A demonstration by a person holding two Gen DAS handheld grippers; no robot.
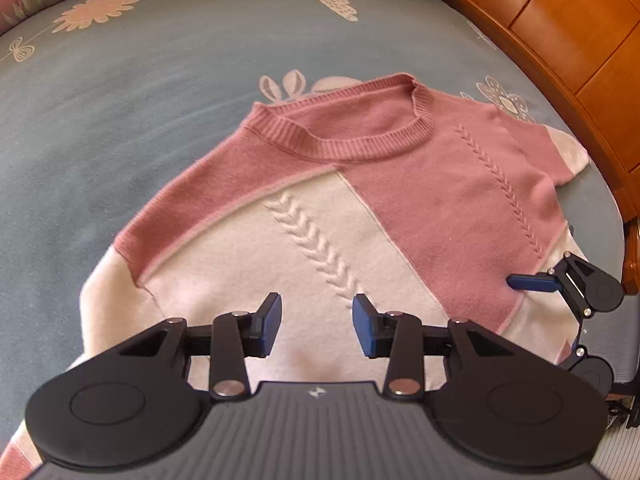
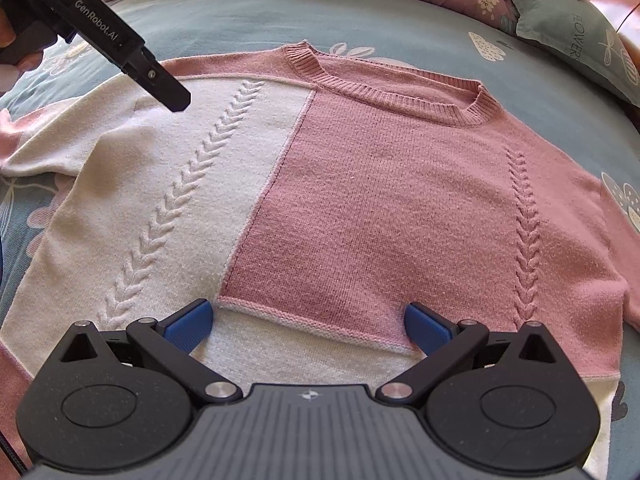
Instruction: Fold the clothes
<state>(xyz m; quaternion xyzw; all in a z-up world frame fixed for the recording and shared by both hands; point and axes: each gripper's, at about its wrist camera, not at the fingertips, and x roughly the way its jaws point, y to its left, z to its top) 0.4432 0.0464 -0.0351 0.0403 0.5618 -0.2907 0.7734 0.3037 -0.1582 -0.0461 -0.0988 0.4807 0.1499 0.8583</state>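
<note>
A blue flowered bedsheet [image 1: 140,120] lies broad and bare on the far side of a pink-and-cream sweater [image 2: 360,200] spread flat, front up, beside a wooden bed frame [image 1: 560,40]. Its sleeve ends run out of frame. The left gripper [image 1: 316,326] hovers released over the cream panel; the right gripper [image 2: 306,326], jaws wide, seems to rest at the hem.

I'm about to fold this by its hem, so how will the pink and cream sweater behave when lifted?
The sweater is probably floppy: soft knit lying flat, rumpled at one sleeve, so it should drape and sag. Likely light for its size. The fuzzy surface should grip well between pads, not slip.
</note>
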